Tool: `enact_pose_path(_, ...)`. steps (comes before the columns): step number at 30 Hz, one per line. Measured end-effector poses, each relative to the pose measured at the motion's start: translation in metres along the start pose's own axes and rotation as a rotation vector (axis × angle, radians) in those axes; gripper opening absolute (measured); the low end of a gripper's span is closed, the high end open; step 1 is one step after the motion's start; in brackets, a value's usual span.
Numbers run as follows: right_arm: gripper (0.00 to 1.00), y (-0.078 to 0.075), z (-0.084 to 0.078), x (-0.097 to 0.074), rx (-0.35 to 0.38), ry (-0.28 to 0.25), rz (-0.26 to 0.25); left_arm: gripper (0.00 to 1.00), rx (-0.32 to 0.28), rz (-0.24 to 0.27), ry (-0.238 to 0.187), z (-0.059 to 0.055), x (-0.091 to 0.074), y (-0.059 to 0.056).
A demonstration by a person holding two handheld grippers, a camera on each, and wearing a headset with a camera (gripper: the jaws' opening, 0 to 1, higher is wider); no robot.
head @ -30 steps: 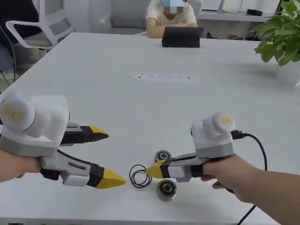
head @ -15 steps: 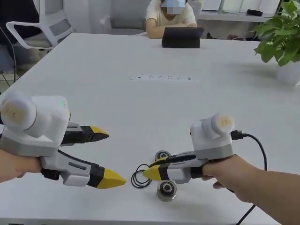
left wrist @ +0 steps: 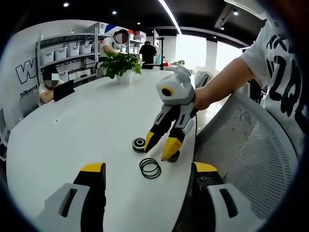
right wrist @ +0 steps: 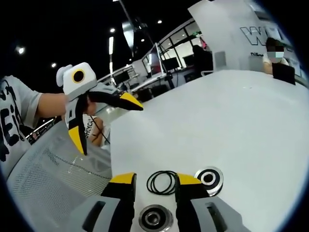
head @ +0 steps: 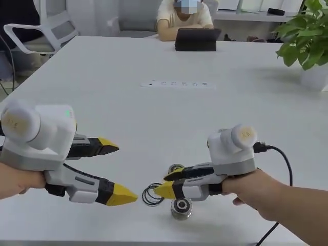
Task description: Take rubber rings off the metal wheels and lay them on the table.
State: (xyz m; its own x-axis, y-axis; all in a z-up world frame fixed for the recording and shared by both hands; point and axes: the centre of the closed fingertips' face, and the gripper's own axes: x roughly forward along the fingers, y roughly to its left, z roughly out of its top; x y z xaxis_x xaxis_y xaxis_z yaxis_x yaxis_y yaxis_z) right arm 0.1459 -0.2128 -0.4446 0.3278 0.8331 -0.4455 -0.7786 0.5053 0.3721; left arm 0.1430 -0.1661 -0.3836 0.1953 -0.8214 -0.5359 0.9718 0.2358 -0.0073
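Right gripper view is showing my right gripper (right wrist: 155,180) with its jaws standing apart, pinching nothing. The near wheel (right wrist: 153,217) is lying flat on the table (right wrist: 231,125), seen low through the gap between those jaws. The rings (right wrist: 162,182), black and overlapping, are lying flat between the yellow tips; whether a tip is touching them I cannot tell. The far wheel (right wrist: 209,178) is sitting just beside the tip on that view's right. Beyond them my left gripper (right wrist: 110,126) is hovering with its jaws spread wide, holding nothing.

Left gripper view is showing the rings lying ahead of my left jaws, centred between them, with my right gripper's tips just past the rings.

In the head view I am holding both grippers low over the near end of the table, tips pointing toward each other. The rings are lying between the two, right at my right gripper's lower tip and near my left gripper's lower tip, apart from it. The near wheel is sitting under my right gripper, and the far wheel is peeking out just behind its upper jaw.

Farther up the table a power strip (head: 178,84) is lying well apart from the work. At the far end a person (head: 174,20) is sitting behind a laptop (head: 195,39), with a plant (head: 305,33) standing at the right and a chair (head: 41,33) at the left.
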Motion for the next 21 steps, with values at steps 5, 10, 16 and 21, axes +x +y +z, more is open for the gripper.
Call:
enact_pose_path(5,0.33,-0.003,0.004,-0.006,-0.021,-0.021,-0.013,0.69,-0.001,-0.002,0.001,0.001,0.003,0.001)
enact_pose_path(10,0.34,-0.007,0.004,-0.011,-0.042,-0.027,-0.032,0.69,-0.004,-0.007,-0.002,0.003,0.008,0.002)
enact_pose_path(16,0.38,-0.013,0.003,-0.019,-0.103,-0.033,-0.061,0.68,-0.006,-0.014,0.0,0.005,0.013,0.001)
enact_pose_path(21,0.39,-0.017,0.003,-0.025,-0.122,-0.037,-0.075,0.67,-0.001,-0.019,0.006,0.006,0.018,0.002)
